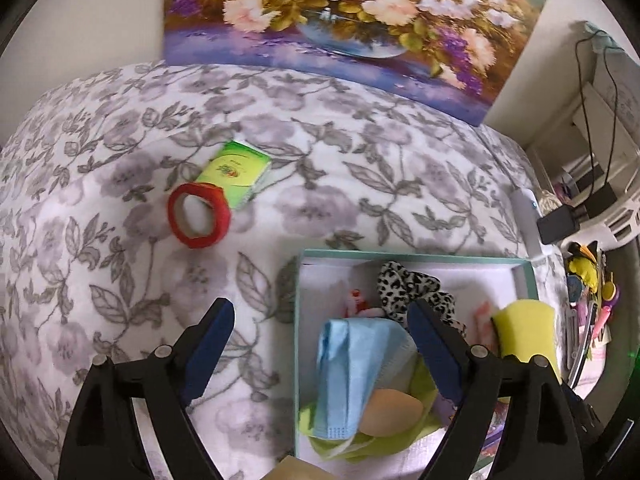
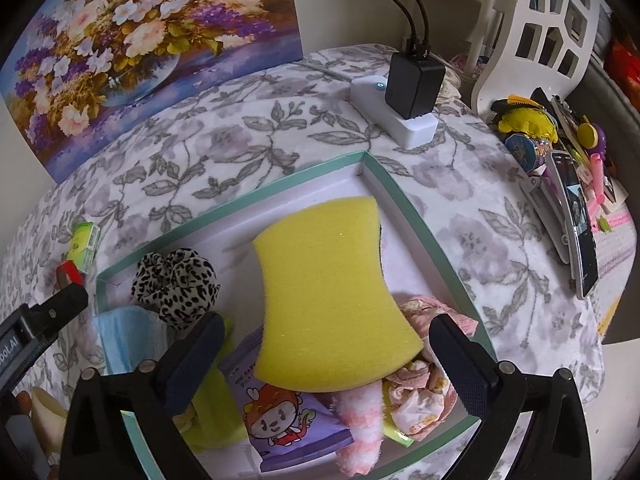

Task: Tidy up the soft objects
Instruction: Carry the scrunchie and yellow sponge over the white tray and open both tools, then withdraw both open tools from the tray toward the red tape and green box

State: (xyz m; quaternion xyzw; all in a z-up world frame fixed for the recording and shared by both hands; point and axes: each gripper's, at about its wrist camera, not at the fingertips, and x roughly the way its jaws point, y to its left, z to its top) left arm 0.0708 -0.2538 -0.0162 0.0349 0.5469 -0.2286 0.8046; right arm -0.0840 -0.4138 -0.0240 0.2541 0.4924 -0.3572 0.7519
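Right claw (image 2: 324, 354) was seen spread wide at lower frame, nothing pinched; yellow sponge (image 2: 328, 292) lay between its fingers, atop items in the teal box (image 2: 416, 216). Left claw (image 1: 320, 344) was spread too, straddling the box's left wall, blue mask (image 1: 348, 368) below it.

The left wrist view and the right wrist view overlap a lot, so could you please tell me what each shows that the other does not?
Only the left wrist view shows the beige oval pad in the box.

Only the right wrist view shows the black charger, the phone and the purple cartoon packet.

Both show the teal-rimmed box, yellow sponge, leopard scrunchie, blue mask, red tape roll and green pack.
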